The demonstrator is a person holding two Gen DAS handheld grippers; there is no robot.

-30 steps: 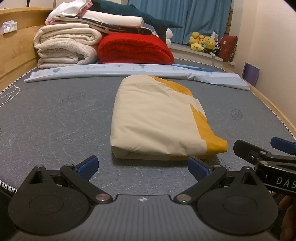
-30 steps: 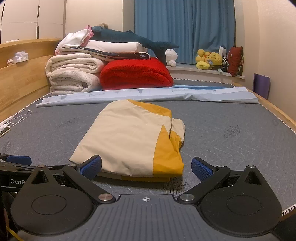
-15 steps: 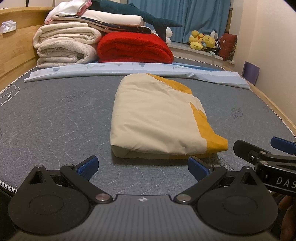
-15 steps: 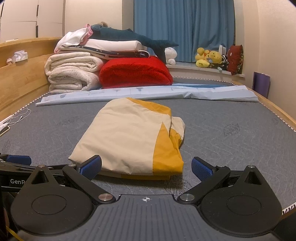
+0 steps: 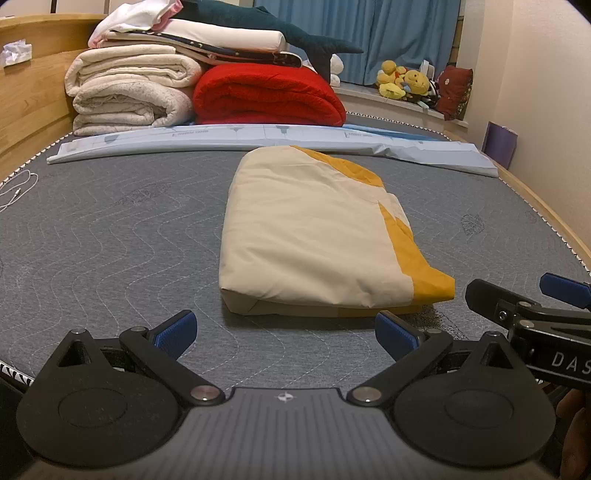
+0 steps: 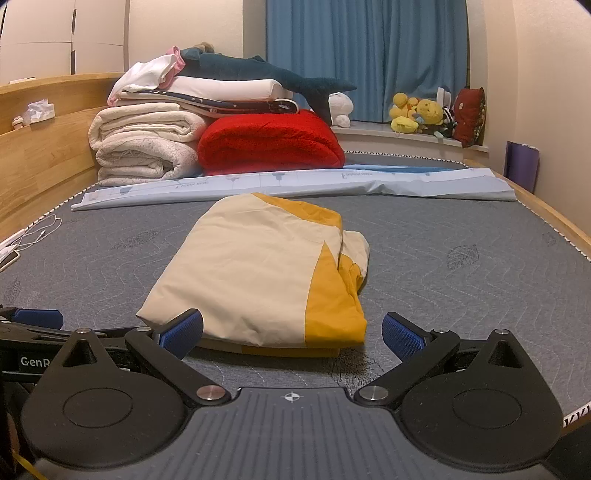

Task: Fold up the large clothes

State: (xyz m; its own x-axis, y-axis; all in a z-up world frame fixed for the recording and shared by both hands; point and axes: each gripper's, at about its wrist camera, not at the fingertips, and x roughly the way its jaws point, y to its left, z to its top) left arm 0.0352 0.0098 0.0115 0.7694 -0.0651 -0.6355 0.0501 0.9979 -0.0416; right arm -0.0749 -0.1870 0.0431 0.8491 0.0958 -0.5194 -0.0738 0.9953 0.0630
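A folded cream and yellow garment (image 5: 314,236) lies flat on the grey quilted mattress (image 5: 110,236); it also shows in the right wrist view (image 6: 258,273). My left gripper (image 5: 286,330) is open and empty, just short of the garment's near edge. My right gripper (image 6: 291,330) is open and empty, at the garment's near edge. The right gripper also shows at the right of the left wrist view (image 5: 524,299), and one blue pad of the left gripper (image 6: 37,318) shows at the left of the right wrist view.
A long pale blue folded sheet (image 5: 258,134) lies across the mattress beyond the garment. Behind it stand stacked white blankets (image 5: 129,92), a red blanket (image 5: 266,96) and a shark plush (image 5: 273,26). A wooden headboard (image 5: 33,96) is left; a white cable (image 5: 18,186) lies nearby.
Both views have shifted only slightly; the garment lies the same and both grippers stay open and empty.
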